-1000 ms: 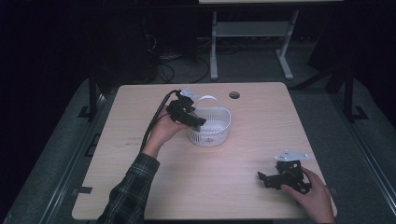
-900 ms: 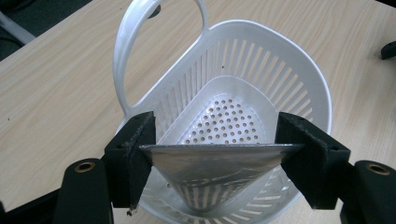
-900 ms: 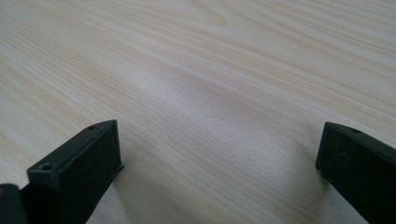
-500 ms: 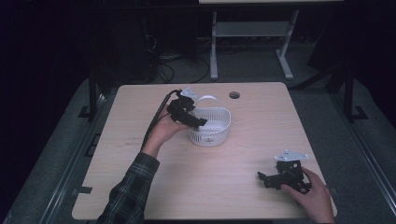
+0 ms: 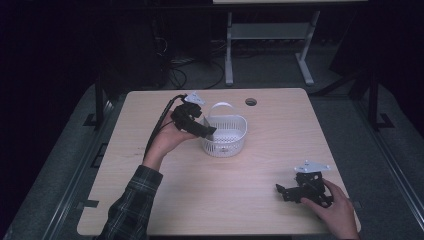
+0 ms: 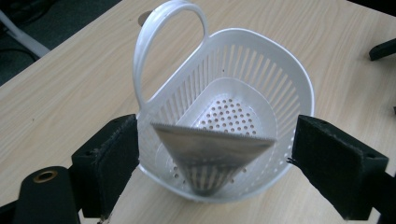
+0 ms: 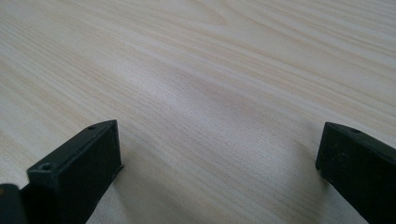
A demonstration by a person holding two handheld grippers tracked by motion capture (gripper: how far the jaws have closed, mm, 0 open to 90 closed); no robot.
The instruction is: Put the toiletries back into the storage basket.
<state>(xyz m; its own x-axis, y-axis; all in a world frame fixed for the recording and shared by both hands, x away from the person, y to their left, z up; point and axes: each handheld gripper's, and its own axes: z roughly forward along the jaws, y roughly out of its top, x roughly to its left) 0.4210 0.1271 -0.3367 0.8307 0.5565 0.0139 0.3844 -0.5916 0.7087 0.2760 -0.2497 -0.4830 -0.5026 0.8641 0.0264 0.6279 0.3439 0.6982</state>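
Left gripper [image 6: 212, 163] has just been opening its jaws, now spread wide with the white basket [image 6: 261, 60] sitting between them, pads clear of its sides. A grey, saw-edged triangular piece [image 6: 212, 149] leans inside the basket at the near rim; the basket's handle [image 6: 159, 42] stands up past the left jaw. Bare table [image 5: 150, 115] lies all around. Right gripper [image 5: 282, 190] rests near the table's front edge, jaws spread over plain wood, well apart from the basket. A round hole [image 5: 251, 102] sits beyond.
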